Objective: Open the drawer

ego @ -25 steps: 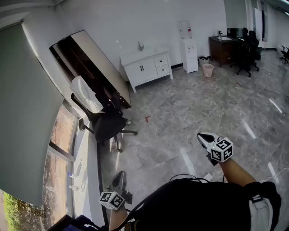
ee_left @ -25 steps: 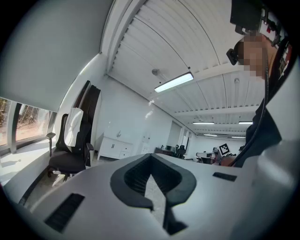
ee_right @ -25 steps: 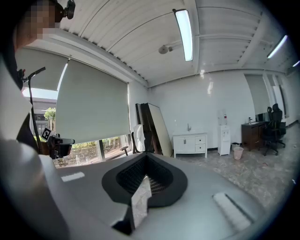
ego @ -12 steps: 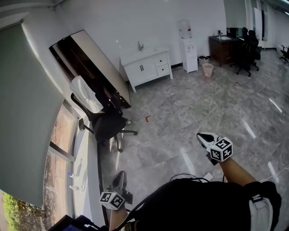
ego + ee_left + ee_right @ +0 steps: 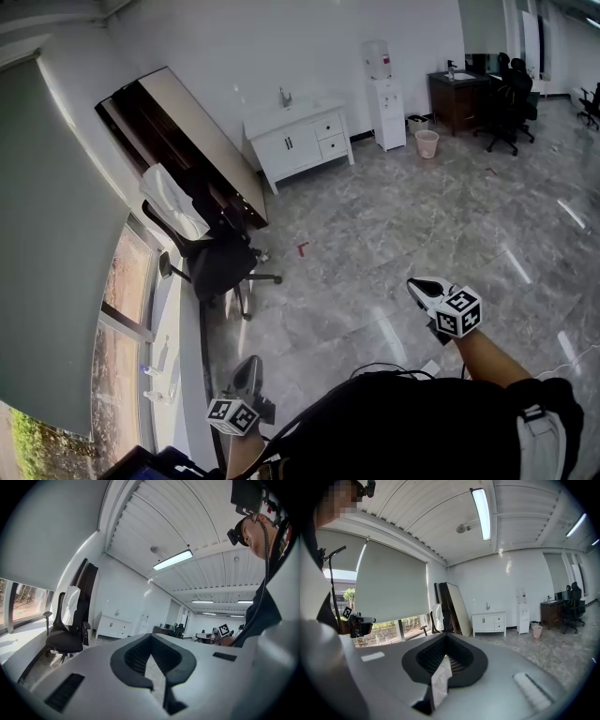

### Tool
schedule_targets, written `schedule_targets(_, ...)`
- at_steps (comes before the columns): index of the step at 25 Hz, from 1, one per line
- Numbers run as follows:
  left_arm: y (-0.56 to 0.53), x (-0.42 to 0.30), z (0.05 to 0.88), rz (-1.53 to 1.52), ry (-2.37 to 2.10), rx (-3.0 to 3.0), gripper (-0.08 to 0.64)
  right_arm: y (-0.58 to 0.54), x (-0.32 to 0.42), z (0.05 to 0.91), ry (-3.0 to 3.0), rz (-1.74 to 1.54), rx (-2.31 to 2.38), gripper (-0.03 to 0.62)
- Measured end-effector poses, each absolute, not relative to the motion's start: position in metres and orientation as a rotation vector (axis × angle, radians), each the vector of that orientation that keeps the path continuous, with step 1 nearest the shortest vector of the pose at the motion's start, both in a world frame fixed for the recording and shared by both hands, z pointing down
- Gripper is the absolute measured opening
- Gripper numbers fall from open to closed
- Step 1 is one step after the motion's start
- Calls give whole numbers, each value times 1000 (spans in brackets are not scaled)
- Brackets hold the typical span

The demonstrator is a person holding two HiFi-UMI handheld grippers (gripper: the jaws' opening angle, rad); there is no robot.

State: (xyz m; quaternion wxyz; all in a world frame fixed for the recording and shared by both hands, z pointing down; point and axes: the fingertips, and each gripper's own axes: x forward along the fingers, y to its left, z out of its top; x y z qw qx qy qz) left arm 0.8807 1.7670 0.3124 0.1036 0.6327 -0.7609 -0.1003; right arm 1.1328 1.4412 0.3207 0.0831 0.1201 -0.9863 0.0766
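Standing well apart from the drawer (image 5: 332,145) in the white cabinet (image 5: 286,147) | left gripper (image 5: 249,364) and right gripper (image 5: 419,286) are held with jaws together, empty | risk: handle is missed if jaws are not parted in time.

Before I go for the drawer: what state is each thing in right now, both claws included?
Left claw: shut, empty.
Right claw: shut, empty.
White cabinet: drawers and doors all closed.
Window blind: pulled down part way, glass showing below.
Ceiling light: on.
Bin: upright.
Office chair: upright, white cloth over its back.
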Motion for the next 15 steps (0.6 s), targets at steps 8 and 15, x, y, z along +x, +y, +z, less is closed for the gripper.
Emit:
schedule_targets(8,1715,915,303,-277,-2244,1862,-5,1399,1169,321,-2945,201,330,-2)
schedule_targets(15,1675,952,311,-257,-2205,1866,-5,1364,1195,326,-2946,199,310,-2)
